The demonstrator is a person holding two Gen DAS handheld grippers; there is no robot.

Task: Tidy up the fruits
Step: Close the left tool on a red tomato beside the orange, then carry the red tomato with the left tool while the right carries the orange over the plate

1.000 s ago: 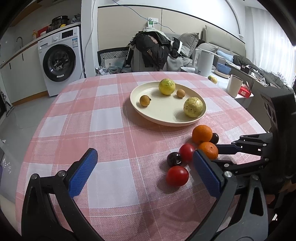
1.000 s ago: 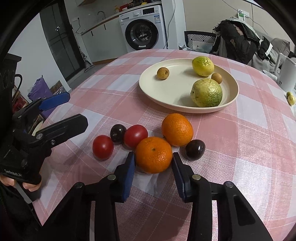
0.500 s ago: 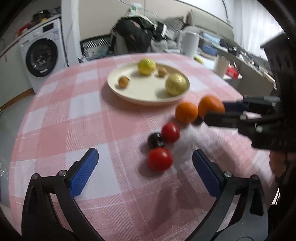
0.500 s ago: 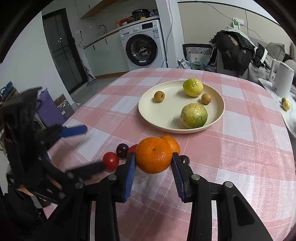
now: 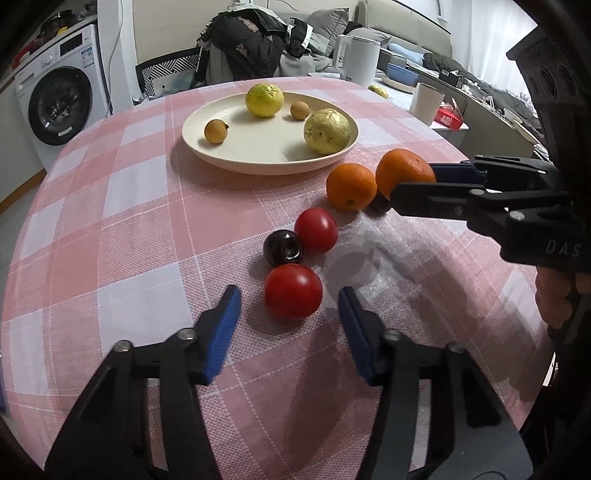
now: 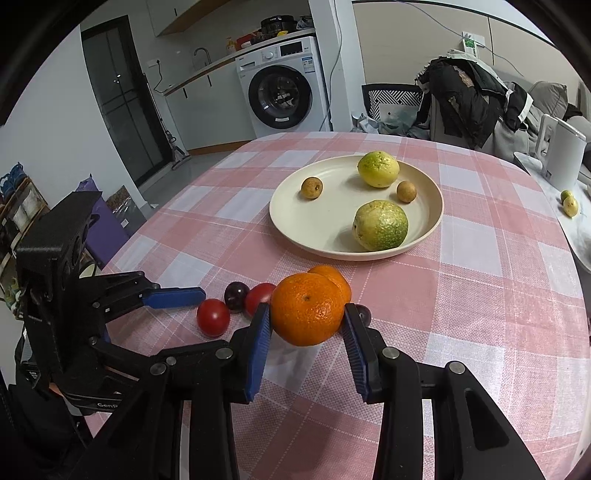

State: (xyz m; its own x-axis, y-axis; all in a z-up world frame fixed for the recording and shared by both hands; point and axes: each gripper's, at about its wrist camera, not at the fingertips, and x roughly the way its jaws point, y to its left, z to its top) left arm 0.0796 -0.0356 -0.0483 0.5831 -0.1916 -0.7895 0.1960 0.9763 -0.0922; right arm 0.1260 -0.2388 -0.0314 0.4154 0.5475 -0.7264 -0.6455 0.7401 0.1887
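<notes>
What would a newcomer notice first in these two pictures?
The right gripper holds an orange just above the pink checked tablecloth. Nearby, the left gripper, its jaws just closing, straddles a red tomato. Behind stands a cream plate with four fruits.

Home; washing machine (image 6: pixel 282 96), sofa (image 5: pixel 406 33)

Left tongs (image 5: pixel 290 302) closing around near tomato (image 5: pixel 293 290), not touching.

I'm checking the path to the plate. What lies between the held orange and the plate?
In the right wrist view, a second orange sits just behind the held orange; beyond it, bare tablecloth reaches the plate.
</notes>
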